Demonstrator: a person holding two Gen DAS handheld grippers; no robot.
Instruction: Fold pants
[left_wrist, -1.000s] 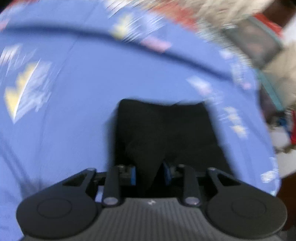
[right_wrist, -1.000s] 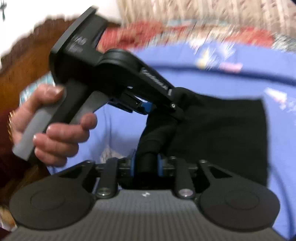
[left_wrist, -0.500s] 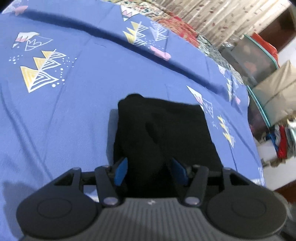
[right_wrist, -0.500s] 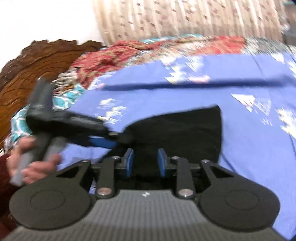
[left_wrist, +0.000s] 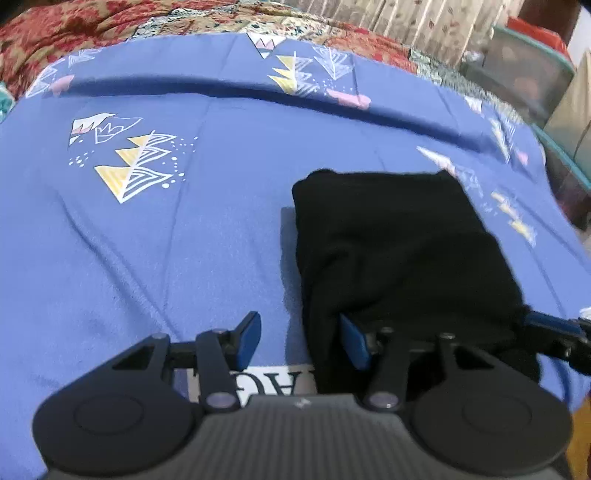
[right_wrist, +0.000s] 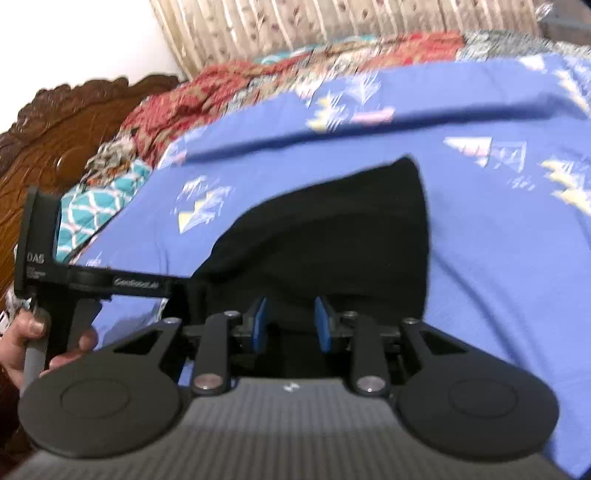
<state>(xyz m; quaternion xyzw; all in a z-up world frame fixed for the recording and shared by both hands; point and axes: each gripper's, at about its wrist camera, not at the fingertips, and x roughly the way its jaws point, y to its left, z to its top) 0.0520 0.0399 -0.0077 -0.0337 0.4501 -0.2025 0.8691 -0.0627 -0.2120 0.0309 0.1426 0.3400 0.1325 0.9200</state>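
**Both grippers now free of the pants**

Since a second ago the cloth is released. The folded black pants (left_wrist: 399, 258) lie on the blue bedsheet (left_wrist: 184, 229). The left gripper (left_wrist: 301, 341) is partly open, closing slightly, left of the fold. The right gripper (right_wrist: 291, 325) is narrowly open, holding nothing.

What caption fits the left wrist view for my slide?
Left gripper, jaws closing on nothing, beside folded black pants on a blue patterned bedsheet.

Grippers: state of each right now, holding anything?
Left gripper: jaws apart and closing, nothing pinched; black pants edge lies by one pad.
Right gripper: jaws apart over the pants, no visible pinch.
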